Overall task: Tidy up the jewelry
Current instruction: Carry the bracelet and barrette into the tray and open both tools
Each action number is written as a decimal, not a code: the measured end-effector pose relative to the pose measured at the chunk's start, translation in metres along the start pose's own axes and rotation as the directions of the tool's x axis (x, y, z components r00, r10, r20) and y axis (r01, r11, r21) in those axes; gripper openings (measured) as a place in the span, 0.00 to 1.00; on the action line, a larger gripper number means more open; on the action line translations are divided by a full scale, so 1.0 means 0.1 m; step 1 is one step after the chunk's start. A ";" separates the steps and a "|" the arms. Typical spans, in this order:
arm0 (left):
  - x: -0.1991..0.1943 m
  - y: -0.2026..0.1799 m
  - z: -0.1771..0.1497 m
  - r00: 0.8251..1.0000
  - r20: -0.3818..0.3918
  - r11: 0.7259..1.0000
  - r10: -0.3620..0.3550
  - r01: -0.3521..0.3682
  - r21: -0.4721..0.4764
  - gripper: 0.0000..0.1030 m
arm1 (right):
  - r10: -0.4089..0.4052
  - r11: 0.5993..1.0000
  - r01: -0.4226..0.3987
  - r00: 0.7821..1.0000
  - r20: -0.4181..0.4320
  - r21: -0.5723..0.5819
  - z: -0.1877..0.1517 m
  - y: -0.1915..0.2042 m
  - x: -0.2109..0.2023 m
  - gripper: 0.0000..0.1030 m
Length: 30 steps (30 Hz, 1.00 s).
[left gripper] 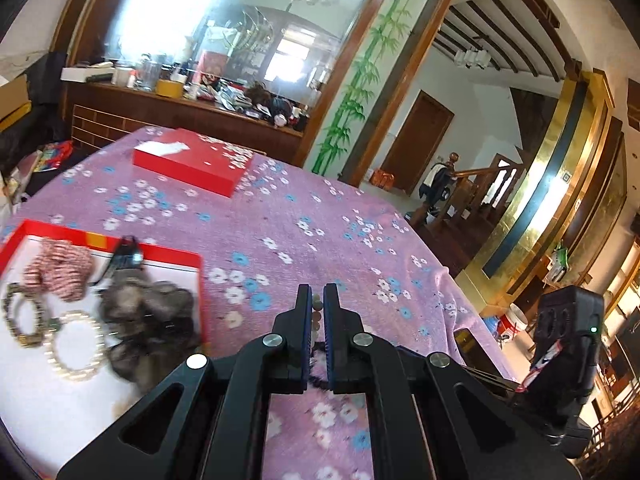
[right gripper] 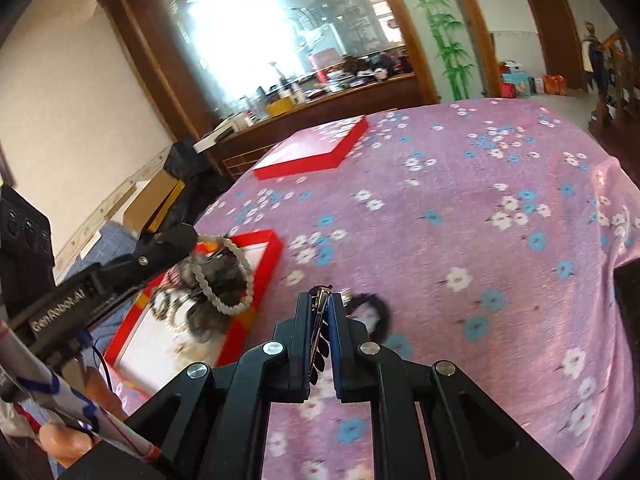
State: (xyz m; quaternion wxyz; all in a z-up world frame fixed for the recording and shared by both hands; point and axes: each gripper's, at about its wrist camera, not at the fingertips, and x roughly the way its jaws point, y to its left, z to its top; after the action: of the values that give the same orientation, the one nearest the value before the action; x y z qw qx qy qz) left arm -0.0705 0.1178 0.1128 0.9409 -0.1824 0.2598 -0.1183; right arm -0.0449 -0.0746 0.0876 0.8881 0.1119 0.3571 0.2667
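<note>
Left claw (left gripper: 317, 306) clamped on a pale bead bracelet (right gripper: 222, 276), right claw (right gripper: 320, 305) pinching what looks like a metal hair clip (right gripper: 320, 320), red tray (left gripper: 192, 258) beside.

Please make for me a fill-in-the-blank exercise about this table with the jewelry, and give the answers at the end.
1. The left gripper is shut on a bracelet of ____ beads.
2. The open box is ____ in colour.
3. The black hair tie lies ____ the open box, on the cloth.
4. The right gripper is ____ on a hair clip.

Answers: white; red; outside; shut.
</note>
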 end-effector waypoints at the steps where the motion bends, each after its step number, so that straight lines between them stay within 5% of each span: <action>1: -0.08 0.04 0.00 1.000 0.007 1.000 0.005 -0.005 -0.001 0.05 | 0.008 1.000 -0.008 1.000 -0.006 -0.014 -0.02 0.08 0.01 0.09; 19: -0.93 1.59 -0.35 0.979 -0.015 0.959 0.204 -0.203 -0.199 0.05 | 0.138 0.965 -0.175 0.973 -0.186 -0.197 -0.39 1.34 0.52 0.09; 30: -0.82 1.78 -0.57 0.977 -0.083 0.954 0.197 -0.210 -0.214 0.05 | 0.042 0.963 -0.098 0.975 -0.219 -0.251 -0.49 1.49 0.88 0.10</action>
State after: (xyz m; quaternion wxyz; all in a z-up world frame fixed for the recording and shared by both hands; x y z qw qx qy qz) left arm -0.1466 0.2891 0.0317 0.9135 -0.2547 0.3172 0.0036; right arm -0.0849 0.0985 0.0594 0.8419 -0.0219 0.4076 0.3530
